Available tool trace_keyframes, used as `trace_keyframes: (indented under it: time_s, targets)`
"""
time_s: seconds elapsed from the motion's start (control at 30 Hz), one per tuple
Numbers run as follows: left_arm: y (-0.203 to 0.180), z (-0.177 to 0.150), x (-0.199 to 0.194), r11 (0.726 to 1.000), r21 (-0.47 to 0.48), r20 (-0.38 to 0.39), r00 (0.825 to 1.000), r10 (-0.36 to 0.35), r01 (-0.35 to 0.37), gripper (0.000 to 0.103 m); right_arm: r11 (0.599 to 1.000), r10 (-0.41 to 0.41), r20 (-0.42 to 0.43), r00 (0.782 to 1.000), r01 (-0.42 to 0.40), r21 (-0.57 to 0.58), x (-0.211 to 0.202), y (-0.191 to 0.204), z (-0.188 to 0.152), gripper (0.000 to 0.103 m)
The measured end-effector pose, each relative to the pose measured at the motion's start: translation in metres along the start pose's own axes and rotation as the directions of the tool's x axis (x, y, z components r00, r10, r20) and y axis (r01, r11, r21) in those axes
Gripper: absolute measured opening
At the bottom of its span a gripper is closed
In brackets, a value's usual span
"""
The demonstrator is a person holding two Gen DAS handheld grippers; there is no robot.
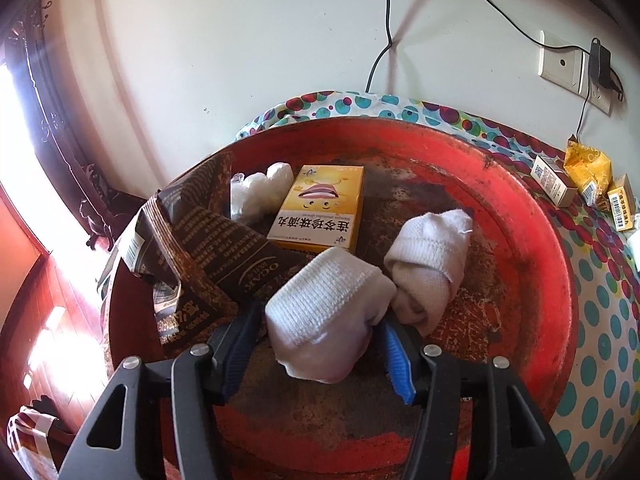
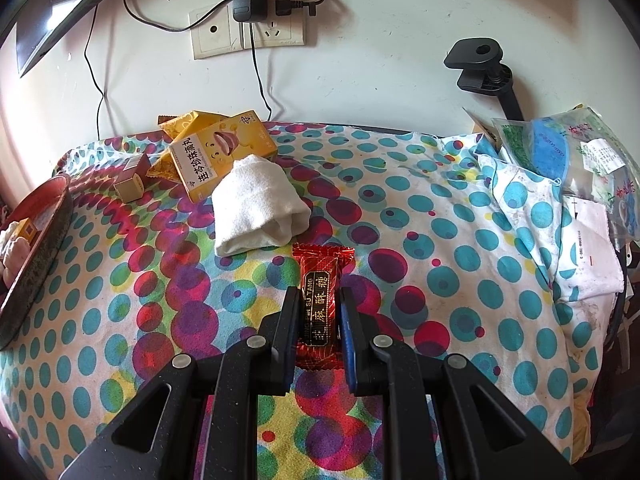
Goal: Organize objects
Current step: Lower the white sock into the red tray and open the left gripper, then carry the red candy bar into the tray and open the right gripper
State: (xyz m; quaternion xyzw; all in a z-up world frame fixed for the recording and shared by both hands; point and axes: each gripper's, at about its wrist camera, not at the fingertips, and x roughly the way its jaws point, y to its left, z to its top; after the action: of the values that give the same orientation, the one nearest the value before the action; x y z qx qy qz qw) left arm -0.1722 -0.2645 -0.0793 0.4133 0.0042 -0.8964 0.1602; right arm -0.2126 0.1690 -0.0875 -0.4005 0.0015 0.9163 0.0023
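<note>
In the left wrist view a rolled white sock (image 1: 324,312) lies in the red round tray (image 1: 520,208), between the jaws of my left gripper (image 1: 320,316). The jaws stand apart and the pads do not press on it. A second rolled sock (image 1: 428,264), a yellow box (image 1: 320,208), a brown packet (image 1: 208,248) and a white plastic bundle (image 1: 260,192) also lie in the tray. In the right wrist view my right gripper (image 2: 319,294) is shut on a red candy packet (image 2: 320,272) on the dotted cloth (image 2: 440,240). Another white sock (image 2: 256,208) and a yellow box (image 2: 220,156) lie beyond it.
The tray's rim (image 2: 36,248) shows at the left edge of the right wrist view. A small brown box (image 2: 130,184) and a yellow wrapper (image 2: 176,124) sit near the wall. Plastic bags (image 2: 560,152) pile at the right. A black clamp (image 2: 484,68) and wall sockets (image 2: 248,32) with cables are behind.
</note>
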Motion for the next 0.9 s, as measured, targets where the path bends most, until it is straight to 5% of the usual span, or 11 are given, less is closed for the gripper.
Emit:
trace_keyframes:
  time_s: [0.1, 0.27, 0.47, 0.7, 0.9]
  targets:
    - [0.003, -0.002, -0.015, 1.0, -0.003, 0.029, 0.999, -0.013, 0.013, 0.081, 1.0, -0.018, 0.012, 1.0, 0.018, -0.018, -0.002, 0.003, 0.0, 0.017]
    - [0.012, -0.004, -0.052, 0.999, -0.016, 0.108, 0.994, -0.034, 0.036, 0.082, 0.994, -0.001, 0.039, 0.999, 0.005, -0.107, -0.019, 0.04, -0.002, 0.017]
    - [0.029, -0.014, -0.073, 0.998, -0.045, 0.134, 0.99, -0.047, 0.053, 0.082, 0.959, 0.142, 0.074, 0.987, -0.118, -0.257, -0.048, 0.142, 0.01, 0.017]
    - [0.053, -0.026, -0.076, 0.998, -0.063, 0.125, 0.992, -0.012, 0.02, 0.082, 0.886, 0.235, 0.01, 0.972, -0.21, -0.414, -0.042, 0.271, 0.017, 0.017]
    - [0.075, -0.026, -0.07, 0.993, -0.115, 0.103, 0.995, 0.005, 0.007, 0.082, 0.862, 0.25, -0.033, 0.968, -0.238, -0.447, -0.027, 0.327, 0.02, 0.017]
